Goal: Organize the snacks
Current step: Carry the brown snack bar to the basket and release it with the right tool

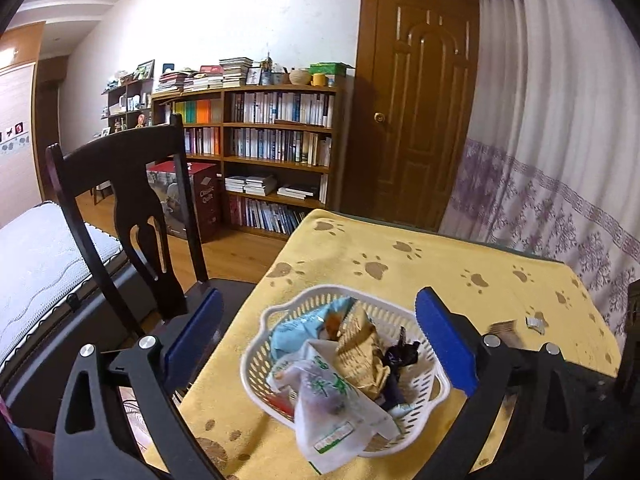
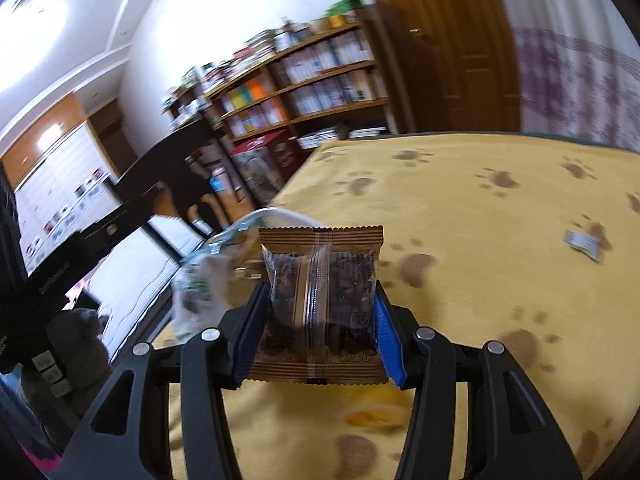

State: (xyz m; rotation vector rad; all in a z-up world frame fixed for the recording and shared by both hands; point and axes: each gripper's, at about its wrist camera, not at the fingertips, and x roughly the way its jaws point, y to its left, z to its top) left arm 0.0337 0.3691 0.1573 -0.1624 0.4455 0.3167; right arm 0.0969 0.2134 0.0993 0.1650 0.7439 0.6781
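Right gripper [image 2: 320, 312] closed on brown snack packet [image 2: 320, 280], held above yellow cloth [image 2: 480, 280]. Left gripper [image 1: 320, 332] wide open, holding nothing, fingers either side of white basket [image 1: 408, 316]. Basket on cloth, piled with wrapped snacks: white packet [image 1: 328, 412] hung over rim, gold packet [image 1: 360, 356], blue packet [image 1: 296, 336]. Small wrapper [image 2: 584, 244] lay apart on cloth. Dark chair [image 1: 132, 200] stood beside table.

The cloth [image 1: 440, 272] lies mostly bare from the basket [image 1: 434, 388] to the far edge and the right edge, open to a pass. The basket sits near the left edge, heaped above its rim; 1 white packet [image 1: 332, 412] overhangs its near rim. A small wrapper [image 1: 536, 322] lies near the right edge. A chair [image 1: 132, 200] stands just beside the left edge and blocks that side.
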